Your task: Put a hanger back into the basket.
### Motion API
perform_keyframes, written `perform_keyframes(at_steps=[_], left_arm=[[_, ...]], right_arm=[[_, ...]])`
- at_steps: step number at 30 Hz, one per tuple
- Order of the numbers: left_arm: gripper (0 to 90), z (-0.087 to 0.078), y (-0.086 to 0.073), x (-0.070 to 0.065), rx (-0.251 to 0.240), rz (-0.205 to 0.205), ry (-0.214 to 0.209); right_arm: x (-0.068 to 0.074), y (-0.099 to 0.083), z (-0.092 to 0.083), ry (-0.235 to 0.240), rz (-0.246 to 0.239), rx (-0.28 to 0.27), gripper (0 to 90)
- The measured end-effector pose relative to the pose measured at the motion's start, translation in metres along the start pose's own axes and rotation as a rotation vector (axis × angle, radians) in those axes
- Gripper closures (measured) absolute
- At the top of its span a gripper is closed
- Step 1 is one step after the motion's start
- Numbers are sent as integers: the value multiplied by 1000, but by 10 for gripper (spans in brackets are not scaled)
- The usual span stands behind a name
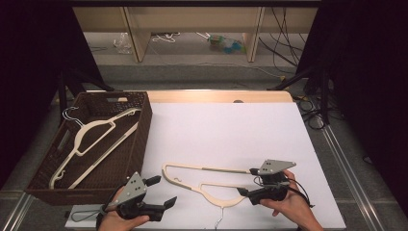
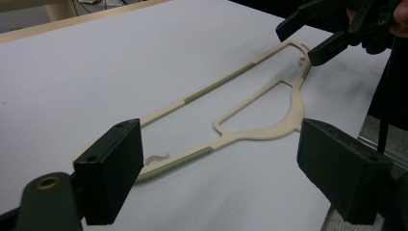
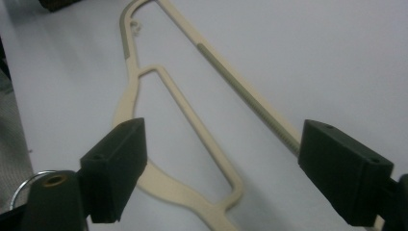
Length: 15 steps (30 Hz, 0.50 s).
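A cream hanger lies flat on the white bench, near its front edge. The right tongs stand wide at the hanger's right end, straddling it, nothing gripped. The left tongs stand wide, just off its left end. 2 more hangers lie in the wicker basket at left.

High view: fixed overhead, facing forward and down across white table, wide, floor beyond. Left gripper view: low, close over tabletop, aimed along cream hanger toward right gripper. Right gripper view: low, close, aimed back along same hanger. All three share hanger.
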<state>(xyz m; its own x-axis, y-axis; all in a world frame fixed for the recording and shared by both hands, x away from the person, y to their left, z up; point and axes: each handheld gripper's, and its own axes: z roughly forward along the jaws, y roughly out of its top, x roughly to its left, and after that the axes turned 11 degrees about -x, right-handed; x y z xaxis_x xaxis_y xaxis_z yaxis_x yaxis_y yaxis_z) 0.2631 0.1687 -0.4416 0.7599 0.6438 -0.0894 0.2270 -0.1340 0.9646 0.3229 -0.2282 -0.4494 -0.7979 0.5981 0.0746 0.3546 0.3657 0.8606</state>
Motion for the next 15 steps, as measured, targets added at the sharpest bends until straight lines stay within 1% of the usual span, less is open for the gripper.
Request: perform_keyframes(at_steps=[2,3,5,6,7,8,9,10,11,12,13,14,15], left_arm=[[166,1,-1,1,5,10,-6],[167,0,0,1,12,12,0],[167,1,0,1,7,12,-3],[168,0,0,1,12,17,5],[169,0,0,1,13,19,3],[169,0,0,1,14,20,2],[169,0,-1,-1,14,-1,10],[169,0,-1,-1,11,0,9],[170,1,-1,0,5,-2,-2],[170,1,0,1,6,20,-8],[170,1,0,0,6,18,-9],[170,1,0,1,7,10,-14],[171,0,-1,0,6,-18,-10]], right_arm=[[-4,1,4,-1,-27,20,183],[-4,1,6,5,-31,41,199],[-5,1,9,30,-51,83,209],[-6,0,11,47,-61,105,208],[-6,-1,12,52,-59,122,209],[-7,-1,11,67,-70,158,213],[-7,-3,11,54,-79,175,217],[-8,-3,10,54,-94,203,222],[-9,-3,8,63,-109,235,230],[-11,-4,7,66,-121,252,237],[-11,-4,6,72,-123,269,238],[-12,-5,7,76,-129,274,241],[-13,-6,7,80,-128,284,254]])
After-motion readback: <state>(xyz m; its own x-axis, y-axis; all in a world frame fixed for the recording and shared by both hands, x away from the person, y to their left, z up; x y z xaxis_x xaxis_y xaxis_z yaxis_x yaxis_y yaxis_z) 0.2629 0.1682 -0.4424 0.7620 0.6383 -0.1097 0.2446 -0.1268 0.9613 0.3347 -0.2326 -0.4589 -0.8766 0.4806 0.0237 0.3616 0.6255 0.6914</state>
